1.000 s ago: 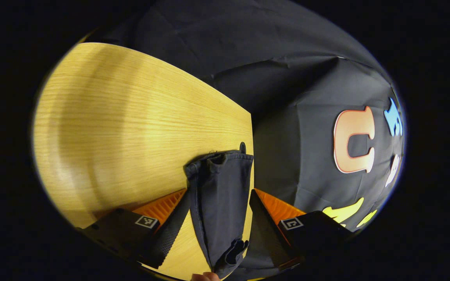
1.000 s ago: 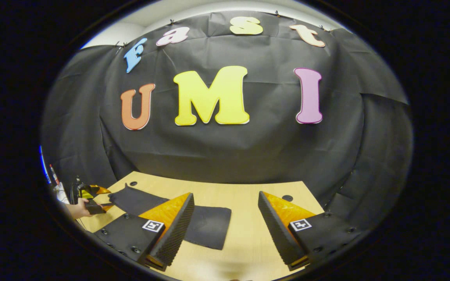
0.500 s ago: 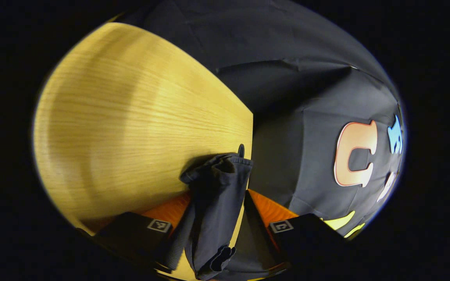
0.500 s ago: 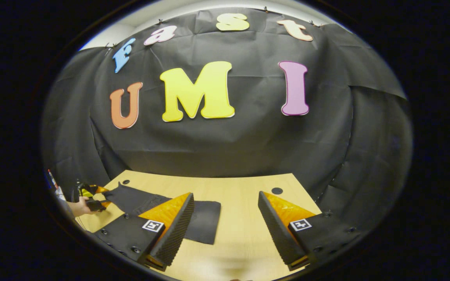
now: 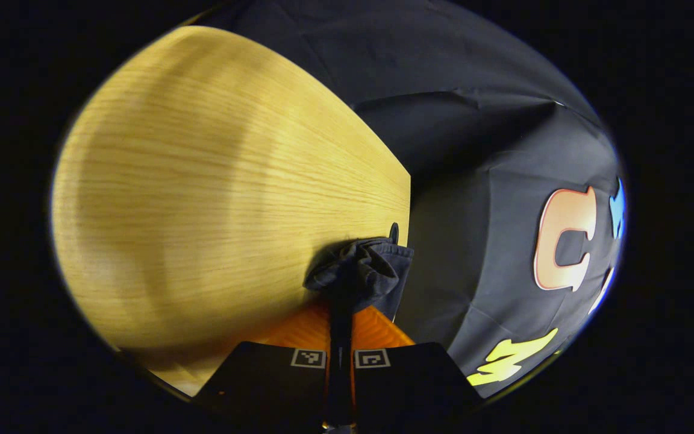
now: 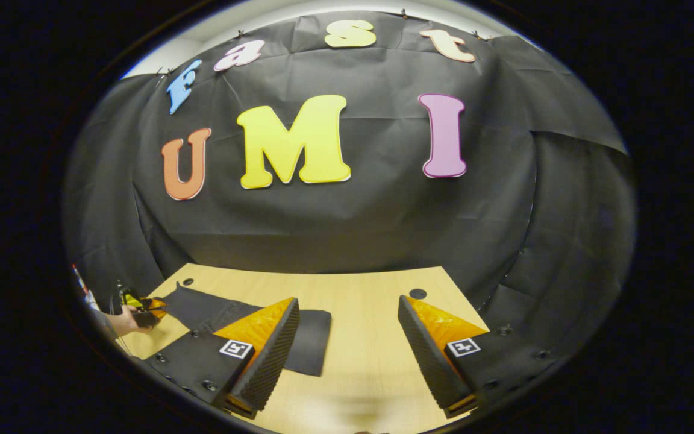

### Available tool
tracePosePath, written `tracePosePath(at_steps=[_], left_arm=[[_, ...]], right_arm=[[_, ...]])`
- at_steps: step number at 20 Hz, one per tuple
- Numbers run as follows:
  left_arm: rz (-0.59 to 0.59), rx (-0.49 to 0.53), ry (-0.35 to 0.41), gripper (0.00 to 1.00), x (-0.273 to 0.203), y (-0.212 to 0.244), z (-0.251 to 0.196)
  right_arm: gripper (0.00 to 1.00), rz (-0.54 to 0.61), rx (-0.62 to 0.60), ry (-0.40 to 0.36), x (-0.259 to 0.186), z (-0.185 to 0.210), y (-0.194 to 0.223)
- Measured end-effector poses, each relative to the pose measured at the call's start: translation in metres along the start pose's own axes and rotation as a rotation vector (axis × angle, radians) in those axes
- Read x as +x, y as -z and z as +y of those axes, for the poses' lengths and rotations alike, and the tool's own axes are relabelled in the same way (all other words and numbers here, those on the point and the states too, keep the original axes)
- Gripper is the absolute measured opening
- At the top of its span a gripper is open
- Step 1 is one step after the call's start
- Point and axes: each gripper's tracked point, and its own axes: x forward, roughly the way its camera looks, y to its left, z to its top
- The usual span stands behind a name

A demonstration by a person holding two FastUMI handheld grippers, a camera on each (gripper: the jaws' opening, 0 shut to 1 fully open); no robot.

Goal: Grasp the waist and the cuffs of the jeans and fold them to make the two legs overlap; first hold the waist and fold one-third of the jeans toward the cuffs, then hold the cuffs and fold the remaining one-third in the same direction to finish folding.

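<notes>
Seen in the left gripper view: left gripper (image 5: 341,319) closed tight on a bunched end of the dark jeans (image 5: 362,271), both fingers pressed together with the cloth pinched between them. Fabric gathered into crumpled folds just past the fingertips, at the table's edge nearest the black cloth wall (image 5: 473,157). A small round dark hole (image 5: 393,231) in the wooden table (image 5: 202,199) right behind the bunched cloth, close to that same edge. Hard to tell whether the pinched end is waist or cuff.

Seen in the right gripper view: right gripper (image 6: 347,355) wide open, fingers well apart, holding nothing, poised above the near edge of the table (image 6: 359,313). Jeans (image 6: 305,337) spread flat as a long dark strip from the far left corner toward the middle, partly hidden behind the gripper's left finger. At the left end of that strip, the other gripper (image 6: 142,301) and the person's hand (image 6: 121,322) holding it, at the table's left edge. Two round holes in the tabletop, one near the far left corner (image 6: 187,281), one near the far right corner (image 6: 417,293). No containers on the table.
</notes>
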Motion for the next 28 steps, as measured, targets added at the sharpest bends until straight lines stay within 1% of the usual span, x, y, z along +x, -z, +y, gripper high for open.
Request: tracePosePath(at_steps=[1,2,3,5,6,7,9,10,11,13,15,16,17,18,19,20,21,23,24,25,26,27,28], left_arm=[[-0.011,0.044,-0.007,0.04,-0.003,0.0,-0.004],[-0.023,0.102,-0.009,0.04,-0.006,0.001,-0.011],[-0.036,0.169,-0.003,0.04,-0.01,0.005,-0.023],[-0.039,0.314,0.022,0.04,-0.015,0.017,-0.052],[-0.041,0.387,0.024,0.04,-0.018,0.02,-0.065],[-0.043,0.455,0.036,0.04,-0.021,0.025,-0.078],[-0.047,0.571,0.081,0.04,-0.027,0.04,-0.113],[-0.045,0.629,0.105,0.04,-0.031,0.052,-0.129],[-0.041,0.681,0.127,0.04,-0.034,0.062,-0.142],[-0.033,0.783,0.168,0.03,-0.038,0.09,-0.167],[-0.021,0.9,0.211,0.03,-0.044,0.124,-0.187],[-0.008,0.96,0.231,0.03,-0.045,0.142,-0.195],[0.004,1.022,0.253,0.03,-0.048,0.159,-0.205],[0.011,1.081,0.284,0.04,-0.052,0.176,-0.213],[0.018,1.131,0.317,0.04,-0.056,0.195,-0.217],[0.029,1.177,0.344,0.03,-0.062,0.21,-0.219],[0.045,1.232,0.344,0.03,-0.065,0.223,-0.215],[0.081,1.331,0.379,0.04,-0.07,0.26,-0.211],[0.104,1.356,0.393,0.03,-0.072,0.275,-0.208],[0.133,1.382,0.409,0.03,-0.072,0.293,-0.204],[0.153,1.411,0.419,0.03,-0.073,0.308,-0.199],[0.175,1.444,0.426,0.03,-0.073,0.325,-0.192],[0.193,1.482,0.431,0.03,-0.067,0.341,-0.183]], right_arm=[[1.0,-0.003,-0.004,0.0,-0.001,0.0,-0.002],[0.98,-0.004,-0.006,-0.001,-0.002,0.0,-0.004],[0.98,-0.005,-0.005,0.0,-0.003,-0.001,-0.004],[0.98,0.0,0.001,0.001,-0.006,-0.002,-0.001],[1.0,0.001,0.004,0.0,-0.009,-0.002,-0.001],[0.98,-0.001,0.005,0.004,-0.011,-0.004,0.001],[0.98,-0.008,0.011,0.011,-0.016,-0.007,-0.001],[0.98,-0.01,0.015,0.016,-0.018,-0.007,-0.003],[1.0,-0.01,0.018,0.022,-0.017,-0.008,-0.003],[1.0,-0.015,0.032,0.037,-0.018,-0.01,-0.003],[1.0,-0.018,0.062,0.05,-0.022,-0.012,-0.004],[0.98,-0.018,0.077,0.055,-0.023,-0.012,-0.004],[1.0,-0.017,0.088,0.06,-0.023,-0.014,-0.002],[1.0,-0.015,0.094,0.064,-0.024,-0.014,0.0],[0.98,-0.014,0.098,0.068,-0.024,-0.015,0.001],[0.99,-0.012,0.1,0.073,-0.025,-0.016,0.002],[1.0,-0.01,0.101,0.075,-0.025,-0.016,0.001],[1.0,-0.008,0.107,0.081,-0.026,-0.017,0.0],[0.98,-0.009,0.111,0.083,-0.027,-0.017,-0.001],[1.0,-0.011,0.115,0.087,-0.029,-0.019,0.0],[0.98,-0.012,0.117,0.091,-0.03,-0.019,0.0],[1.0,-0.012,0.118,0.095,-0.031,-0.02,0.002],[1.0,-0.012,0.118,0.1,-0.033,-0.021,0.003]])
